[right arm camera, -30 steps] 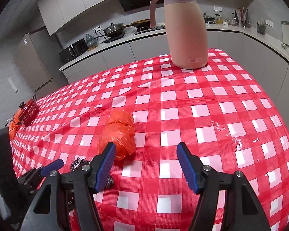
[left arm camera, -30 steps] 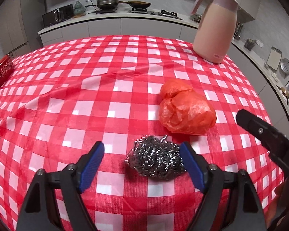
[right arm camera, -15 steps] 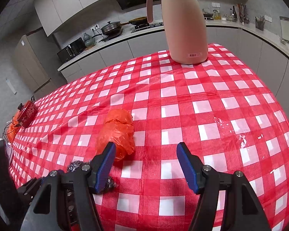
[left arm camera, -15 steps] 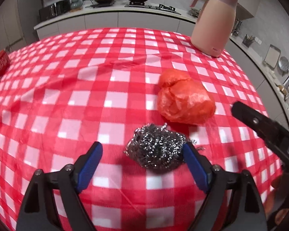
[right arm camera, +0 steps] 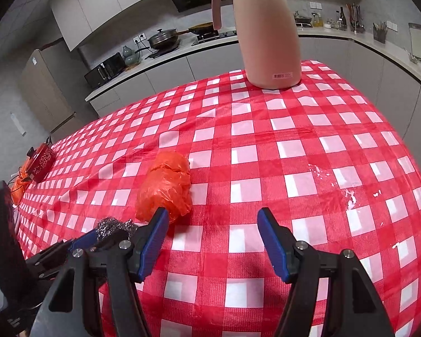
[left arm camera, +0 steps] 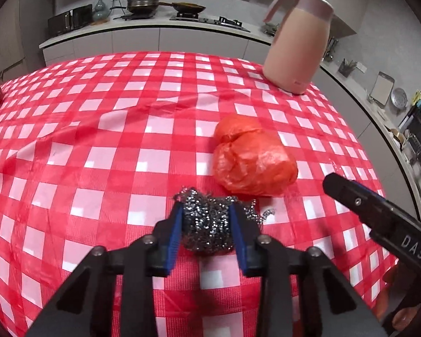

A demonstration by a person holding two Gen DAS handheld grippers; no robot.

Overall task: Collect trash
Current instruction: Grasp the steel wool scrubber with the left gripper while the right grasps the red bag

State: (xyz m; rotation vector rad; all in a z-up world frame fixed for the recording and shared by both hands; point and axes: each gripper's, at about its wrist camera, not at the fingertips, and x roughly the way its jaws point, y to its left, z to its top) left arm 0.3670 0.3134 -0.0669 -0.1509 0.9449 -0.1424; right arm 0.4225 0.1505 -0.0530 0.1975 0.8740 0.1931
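Left gripper (left arm camera: 206,224) jaws just closed, pinching steel scourer (left arm camera: 206,229) at near table edge. Right gripper (right arm camera: 212,241) half open, empty. Orange bag (left arm camera: 252,165) just beyond. Risk: springy wire slips, loose strands snag tablecloth (left arm camera: 98,140).

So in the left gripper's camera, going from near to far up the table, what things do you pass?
Steel wool ball → orange plastic bag → pink jug.

Home kitchen: stove (left arm camera: 210,18), cabinets (right arm camera: 98,8), checked table (right arm camera: 266,146).
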